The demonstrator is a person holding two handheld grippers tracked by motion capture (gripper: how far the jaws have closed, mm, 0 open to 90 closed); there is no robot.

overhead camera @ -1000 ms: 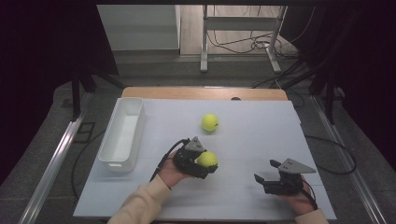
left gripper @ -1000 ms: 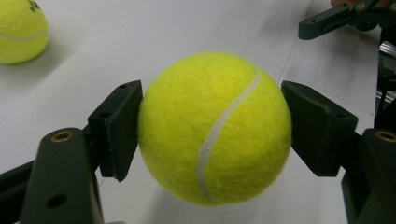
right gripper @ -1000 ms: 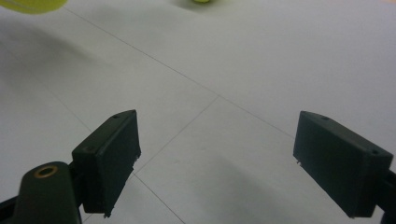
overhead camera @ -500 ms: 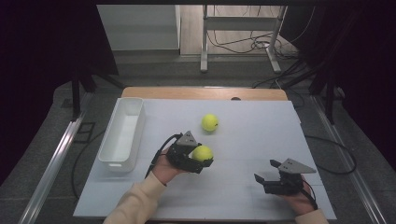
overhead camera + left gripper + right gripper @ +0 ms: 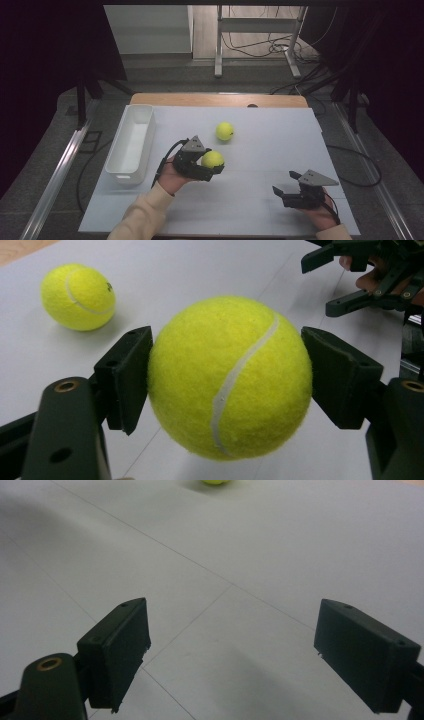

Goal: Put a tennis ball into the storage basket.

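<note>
My left gripper (image 5: 214,163) is shut on a yellow-green tennis ball (image 5: 212,159) and holds it above the white table, right of the tray. In the left gripper view the ball (image 5: 230,377) sits squeezed between both black pads (image 5: 125,377), clear of the surface. A second tennis ball (image 5: 225,131) lies on the table just beyond; it also shows at the upper left (image 5: 77,296) of that view. My right gripper (image 5: 283,182) rests near the front right of the table, open with nothing between its jaws (image 5: 230,650).
A long white tray (image 5: 116,175) stands along the table's left side, with nothing in it that I can see. The other ball's lower edge (image 5: 216,481) peeks in at the top of the right gripper view. A wooden strip (image 5: 220,100) edges the table's far side.
My left gripper has lifted the tennis ball off the table and carried it a little left and farther away. The right gripper and the second ball have stayed put.
</note>
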